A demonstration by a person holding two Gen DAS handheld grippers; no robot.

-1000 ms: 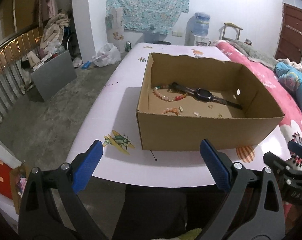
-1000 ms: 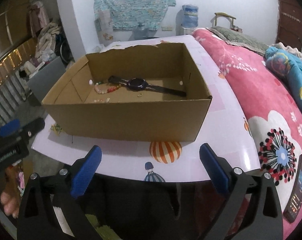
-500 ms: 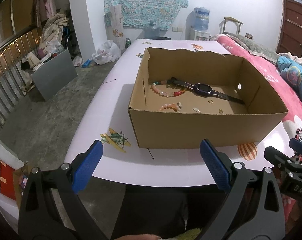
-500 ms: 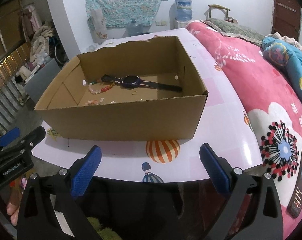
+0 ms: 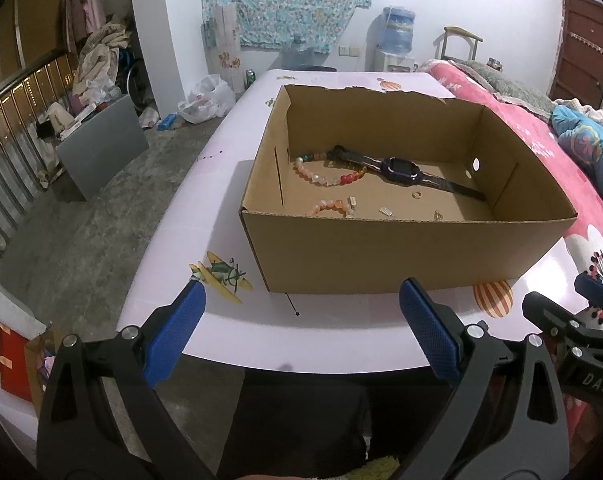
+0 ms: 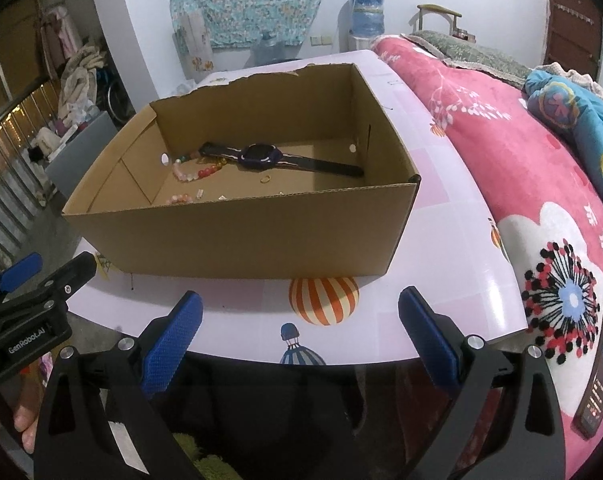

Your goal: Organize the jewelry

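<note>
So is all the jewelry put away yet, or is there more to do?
Looks nearly done: the watch, two bead bracelets and a small ring already lie in the cardboard box. Both the left gripper and right gripper are open and empty. No jewelry shows on the table.

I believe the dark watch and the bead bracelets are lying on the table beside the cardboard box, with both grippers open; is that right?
Not quite: the watch and bead bracelets lie inside the cardboard box, not beside it, as the left wrist view shows. Both the left gripper and right gripper are open.
</note>
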